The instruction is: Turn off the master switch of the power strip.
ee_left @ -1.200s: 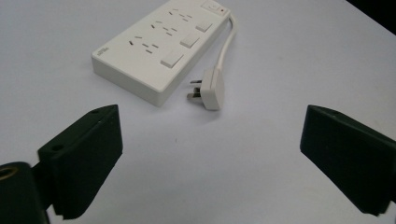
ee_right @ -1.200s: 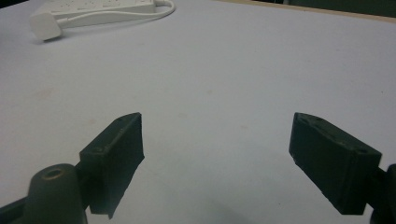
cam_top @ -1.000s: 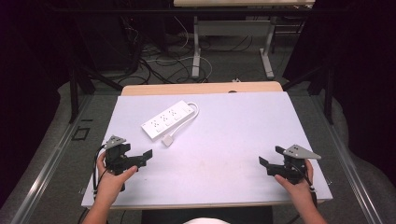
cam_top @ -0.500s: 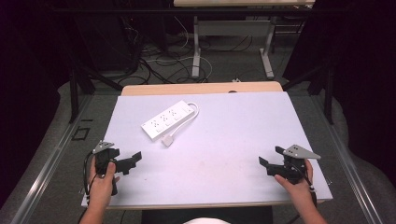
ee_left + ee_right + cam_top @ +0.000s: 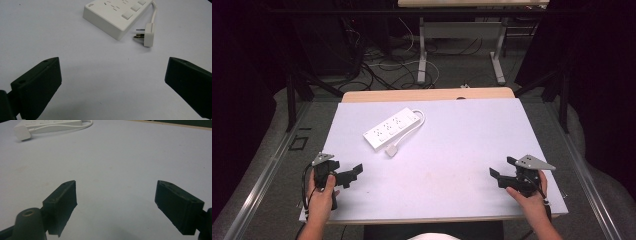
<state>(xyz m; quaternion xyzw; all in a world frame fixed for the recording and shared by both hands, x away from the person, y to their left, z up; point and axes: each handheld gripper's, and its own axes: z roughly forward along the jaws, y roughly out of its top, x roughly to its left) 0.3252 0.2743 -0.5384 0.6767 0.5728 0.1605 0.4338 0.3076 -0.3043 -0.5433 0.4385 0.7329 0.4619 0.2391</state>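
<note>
A white power strip (image 5: 391,129) lies at the back left of the white table (image 5: 452,145), its cord curling round to a white plug (image 5: 391,151) beside it. The same strip (image 5: 117,15) and plug (image 5: 148,35) lie ahead in the left gripper view, and the strip (image 5: 50,123) with the plug (image 5: 22,134) sits far off in the right gripper view. My left gripper (image 5: 353,175) is held near the front left edge, open and empty, its jaws wide apart (image 5: 112,85). My right gripper (image 5: 498,176) is at the front right, open and empty (image 5: 116,202).
A wooden strip (image 5: 427,95) edges the table's far side. Beyond it the floor holds tangled cables (image 5: 382,60) and the metal legs (image 5: 422,50) of another table. Dark curtains stand on both sides.
My left gripper has drawn back toward the front left edge of the table. The right gripper, strip and plug have stayed where they were.
</note>
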